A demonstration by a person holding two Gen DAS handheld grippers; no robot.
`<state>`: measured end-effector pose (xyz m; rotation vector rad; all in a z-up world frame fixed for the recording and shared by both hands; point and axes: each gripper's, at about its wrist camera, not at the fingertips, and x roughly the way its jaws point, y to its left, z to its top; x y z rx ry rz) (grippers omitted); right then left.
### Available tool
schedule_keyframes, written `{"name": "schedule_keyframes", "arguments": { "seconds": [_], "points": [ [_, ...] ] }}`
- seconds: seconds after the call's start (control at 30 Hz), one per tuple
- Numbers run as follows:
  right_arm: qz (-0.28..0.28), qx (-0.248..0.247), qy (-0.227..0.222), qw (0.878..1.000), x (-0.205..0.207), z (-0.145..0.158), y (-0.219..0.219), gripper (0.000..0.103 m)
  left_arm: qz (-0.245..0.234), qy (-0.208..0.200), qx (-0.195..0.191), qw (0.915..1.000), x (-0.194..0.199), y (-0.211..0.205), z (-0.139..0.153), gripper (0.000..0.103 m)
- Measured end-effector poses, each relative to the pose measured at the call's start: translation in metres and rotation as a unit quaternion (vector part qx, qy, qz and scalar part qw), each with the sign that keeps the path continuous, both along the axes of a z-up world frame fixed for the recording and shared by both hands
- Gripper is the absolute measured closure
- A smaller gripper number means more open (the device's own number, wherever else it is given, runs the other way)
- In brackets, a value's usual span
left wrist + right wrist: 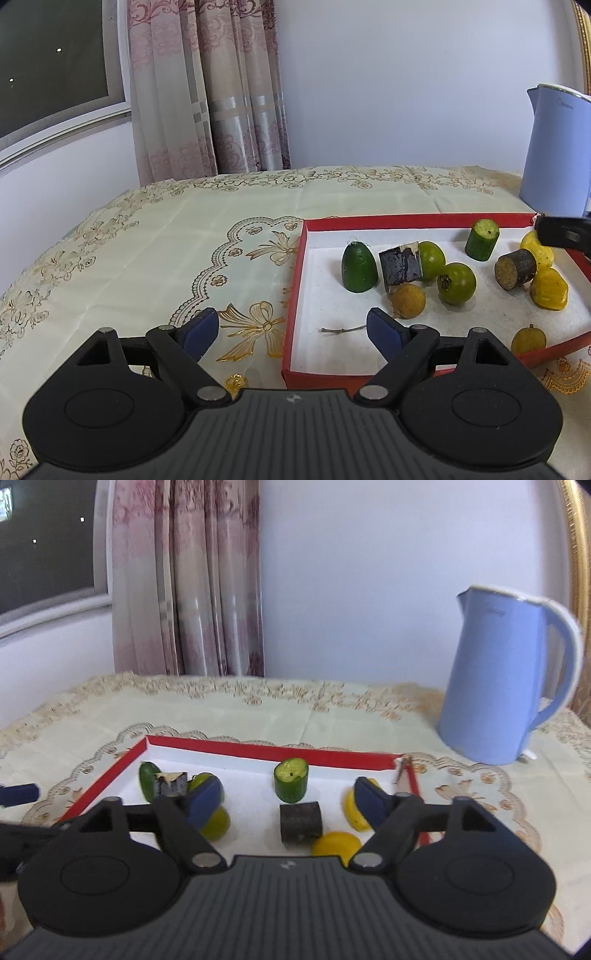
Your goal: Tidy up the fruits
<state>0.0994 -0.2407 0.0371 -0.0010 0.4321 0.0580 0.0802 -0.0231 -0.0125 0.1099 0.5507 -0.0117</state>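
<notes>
The desk (258, 709) holds a red tray (295, 295) with all the fruits inside. A green cucumber piece (291, 784) stands near the back wall, and a dark brown log piece (301, 827) lies just in front of it. The right tongs (288, 805) are wide apart and hold nothing. The left tongs (291, 332) are apart too, empty, over the tray's edge. To do well, back away slowly so nothing gets bumped.

Left gripper (291, 330) and right gripper (288, 800): each a ribbed dark-grey body bearing a small pale emblem, flanked by two round black discs, from which black linkage arms with silver pivot pins carry two fingers (384, 332) faced with blue pads.
</notes>
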Motion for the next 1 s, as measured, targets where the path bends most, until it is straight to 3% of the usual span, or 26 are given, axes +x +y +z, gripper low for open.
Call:
{"name": "schedule_keyframes", "arguments": {
  "seconds": [0.23, 0.5, 0.67, 1.0],
  "points": [
    [0.013, 0.029, -0.010, 0.999, -0.053, -0.012, -0.004, 0.010, 0.004, -0.003, 0.000, 1.0000, -0.001, 0.001, 0.000, 0.011],
    [-0.006, 0.015, -0.021, 1.000, -0.088, -0.030, 0.009, 0.002, 0.008, -0.005, 0.000, 1.0000, 0.000, 0.002, 0.000, 0.010],
    [-0.010, -0.009, -0.035, 0.999, -0.090, -0.028, 0.016, 0.000, 0.006, -0.008, 0.000, 0.9999, -0.002, 0.001, 0.001, 0.010],
    [0.008, 0.004, -0.022, 1.000, -0.080, -0.040, 0.013, 0.000, -0.001, -0.024, -0.005, 0.9997, -0.008, 0.000, 0.004, 0.003]
  ]
}}
